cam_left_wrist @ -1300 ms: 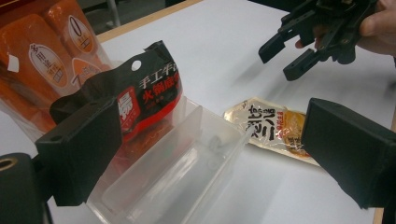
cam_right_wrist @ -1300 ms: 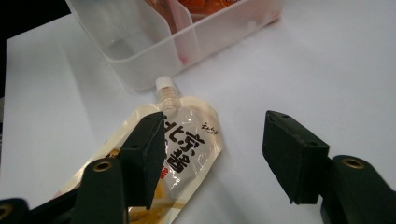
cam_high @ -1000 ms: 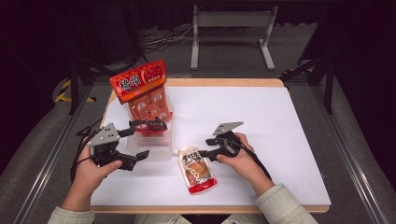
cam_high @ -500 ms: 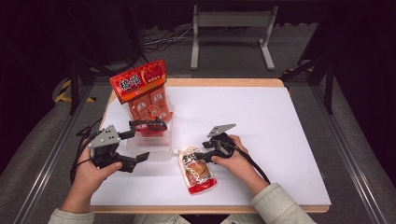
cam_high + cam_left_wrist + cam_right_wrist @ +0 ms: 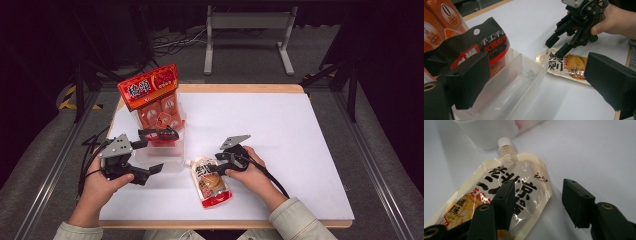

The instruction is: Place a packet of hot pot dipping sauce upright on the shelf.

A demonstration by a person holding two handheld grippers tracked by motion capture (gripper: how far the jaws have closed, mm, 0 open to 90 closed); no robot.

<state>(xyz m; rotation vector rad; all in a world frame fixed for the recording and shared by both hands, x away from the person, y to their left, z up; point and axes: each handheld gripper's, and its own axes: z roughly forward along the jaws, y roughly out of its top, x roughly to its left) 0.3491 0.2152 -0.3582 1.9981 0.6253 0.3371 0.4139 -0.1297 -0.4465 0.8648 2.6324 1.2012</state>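
Over the sauce pouch the right tool has just been closing, jaws astride its edge

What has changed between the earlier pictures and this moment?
The right gripper has come down a little toward the spouted sauce pouch, and its jaws have just been closing; one jaw is over the pouch's edge, not yet gripping. The left gripper stays at the clear plastic box. The pouch has not moved.

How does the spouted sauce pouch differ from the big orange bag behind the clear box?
The spouted sauce pouch lies flat on the table; the orange bag stands upright. The pouch is pale cream and small; the bag is orange-red, larger, with small packets visible inside. Both are flexible printed food packs.
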